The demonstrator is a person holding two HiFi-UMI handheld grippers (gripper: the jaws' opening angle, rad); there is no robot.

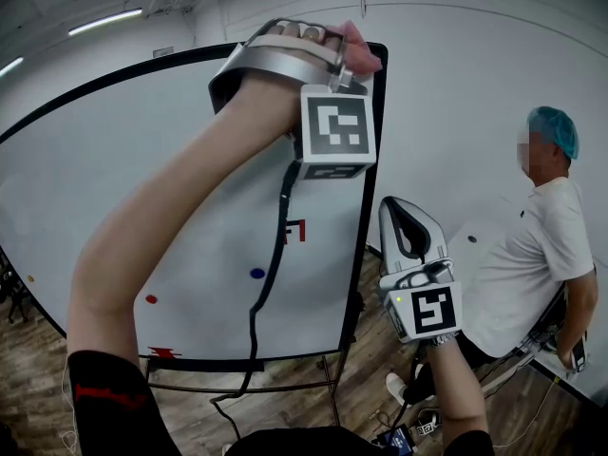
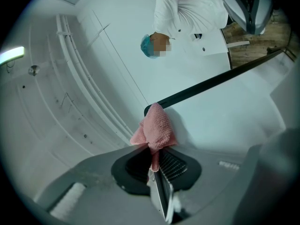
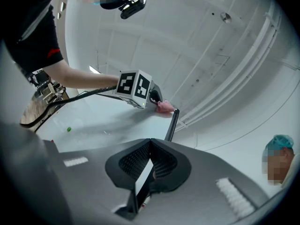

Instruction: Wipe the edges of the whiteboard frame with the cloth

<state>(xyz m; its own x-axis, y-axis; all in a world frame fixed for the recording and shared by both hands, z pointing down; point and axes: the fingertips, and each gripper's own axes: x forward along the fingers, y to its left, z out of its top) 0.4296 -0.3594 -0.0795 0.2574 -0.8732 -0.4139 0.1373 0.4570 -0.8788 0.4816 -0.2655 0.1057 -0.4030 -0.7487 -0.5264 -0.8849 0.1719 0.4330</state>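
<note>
Left gripper: clamped on a pink cloth. The jaws pinch its lower end, so the bunched part stands out ahead of the tips as a wiping pad.
Cloth position: pressed against the upper right corner of the whiteboard frame. In the left gripper view the wad covers the end of the black bar. The right gripper view shows it sitting just where the top edge meets the right upright.
Arm posture: in the head view the left gripper is raised high, forearm stretched up across the whiteboard. My guess is the corner is the highest part of the frame and needs that reach.
Right gripper: jaws together with nothing between them. In the head view it hangs low and to the right of the board, clear of the frame. It looks parked so it stays out of the wiping path.
Frame still to cover: the right upright runs down from the cloth. Dragging down along it looks like the natural next stroke, though I cannot tell which edges are already clean.
Cable: a black lead drops from the left gripper across the board face, and it could drag over the surface during a long stroke.
Board marks: a blue dot and a red dot low on the surface, well away from the cloth.
Bystander: a person in a white shirt and teal hair cap stands at the far right, apart from the board.
</note>
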